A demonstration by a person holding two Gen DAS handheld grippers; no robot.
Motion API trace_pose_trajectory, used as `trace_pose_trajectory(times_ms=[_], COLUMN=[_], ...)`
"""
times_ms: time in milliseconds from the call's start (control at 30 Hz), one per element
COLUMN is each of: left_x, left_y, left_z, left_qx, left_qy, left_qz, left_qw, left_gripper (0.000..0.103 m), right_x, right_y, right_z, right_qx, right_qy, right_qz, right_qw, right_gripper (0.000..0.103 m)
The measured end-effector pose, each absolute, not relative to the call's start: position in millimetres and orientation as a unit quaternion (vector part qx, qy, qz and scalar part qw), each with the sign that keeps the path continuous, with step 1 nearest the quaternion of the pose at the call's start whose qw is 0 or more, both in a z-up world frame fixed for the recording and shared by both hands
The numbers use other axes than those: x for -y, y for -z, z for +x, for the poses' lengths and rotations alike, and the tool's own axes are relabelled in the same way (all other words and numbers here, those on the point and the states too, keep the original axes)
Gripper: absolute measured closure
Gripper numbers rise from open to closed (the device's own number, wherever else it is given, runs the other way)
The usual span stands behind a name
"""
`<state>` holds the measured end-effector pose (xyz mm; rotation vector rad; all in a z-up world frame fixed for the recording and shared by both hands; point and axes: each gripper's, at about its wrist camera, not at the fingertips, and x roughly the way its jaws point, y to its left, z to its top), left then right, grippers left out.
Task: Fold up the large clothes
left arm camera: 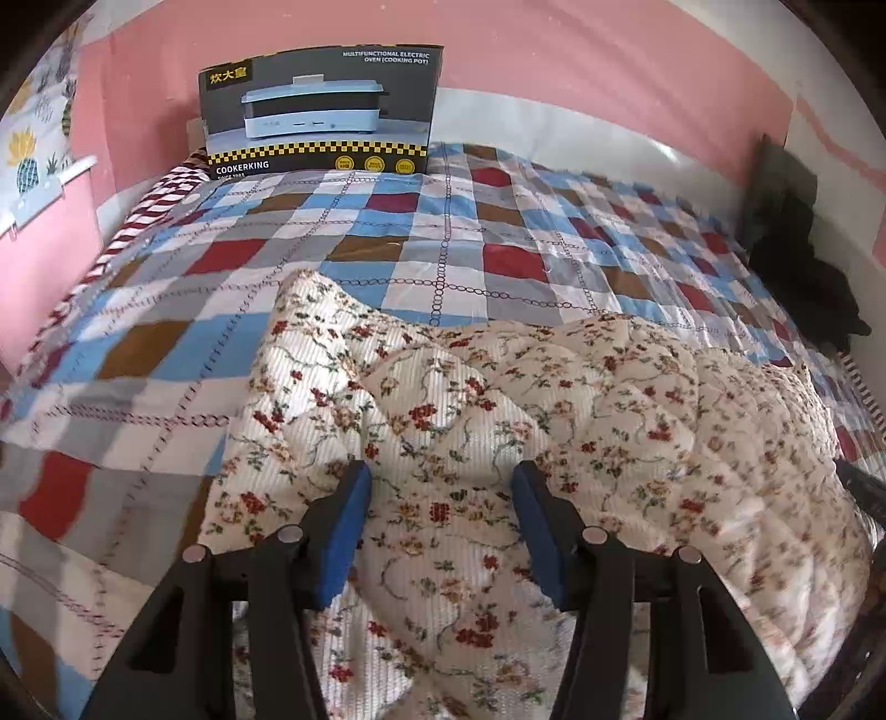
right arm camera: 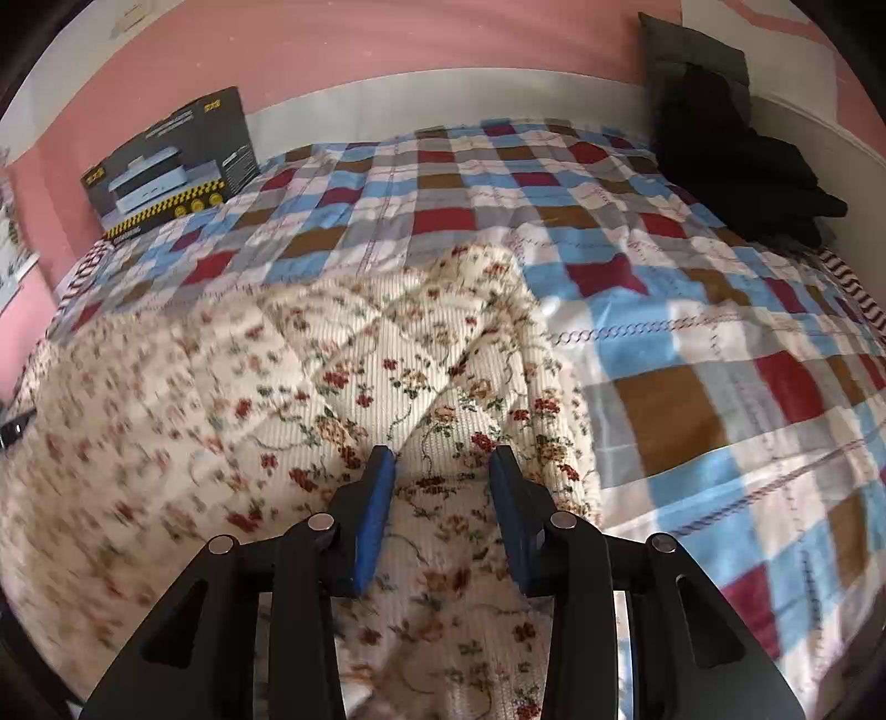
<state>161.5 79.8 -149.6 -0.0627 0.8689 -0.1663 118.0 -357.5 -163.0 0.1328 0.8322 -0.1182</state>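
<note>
In the left wrist view the floral quilted garment (left arm camera: 498, 421) lies spread on the checked bedspread (left arm camera: 421, 221), directly under and ahead of the left tongs (left arm camera: 441, 487); its cream cloth fills the gap between the two blue pads (left arm camera: 346, 531), and a raised fold runs forward from just past the tips; the tongs stand wide apart, gripping nothing, tilted down toward the cloth; whether the pads touch the fabric cannot be told; far ahead of the tips a cooker box (left arm camera: 321, 108) stands upright against the pink wall (left arm camera: 554, 50), and well off to the right of the tongs a pile of dark clothes (left arm camera: 797, 243) sits at the bed's edge.

In the right wrist view the same garment (right arm camera: 343, 387) lies beneath and to the left of the right tongs (right arm camera: 443, 459), its right edge just beside the right-hand pad (right arm camera: 512, 526); bare bedspread (right arm camera: 692, 360) lies to the right; these tongs are parted too, somewhat narrower, pointing down at the cloth with nothing clamped; the box (right arm camera: 171, 166) stands far ahead to the left, the dark clothes (right arm camera: 736, 160) far ahead to the right.
</note>
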Motion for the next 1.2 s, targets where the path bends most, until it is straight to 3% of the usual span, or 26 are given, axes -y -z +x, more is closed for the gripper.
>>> trace_pose_trajectory(times_ms=[167, 300, 600, 867, 1000, 1200], left_x=[-83.7, -105.2, -102.2, -111.1, -125.3, -153.8], left_y=[120.9, 153.2, 172.1, 133.3, 119.5, 135.3], left_z=[179.3, 217.4, 213.9, 193.3, 162.1, 134.3], left_qx=[-0.393, -0.446, -0.427, -0.432, -0.428, -0.459], left_qy=[0.076, 0.054, 0.050, 0.054, 0.054, 0.038], left_qz=[-0.024, -0.064, -0.058, -0.075, -0.087, -0.119], left_qw=[0.916, 0.891, 0.901, 0.897, 0.898, 0.880], left_gripper=[0.047, 0.047, 0.047, 0.048, 0.045, 0.038], right_x=[363.0, 377.2, 384.7, 387.4, 389.9, 411.2], right_y=[127.4, 156.2, 186.5, 145.0, 134.5, 157.2], right_z=[136.3, 174.6, 176.8, 153.9, 121.4, 97.0], right_qx=[-0.366, -0.409, -0.416, -0.414, -0.415, -0.453], right_qy=[0.055, 0.069, 0.079, 0.059, 0.031, 0.020], right_qz=[0.072, 0.063, 0.083, 0.103, 0.121, 0.177], right_qw=[0.926, 0.908, 0.902, 0.903, 0.901, 0.873], right_gripper=[0.067, 0.067, 0.067, 0.065, 0.041, 0.040])
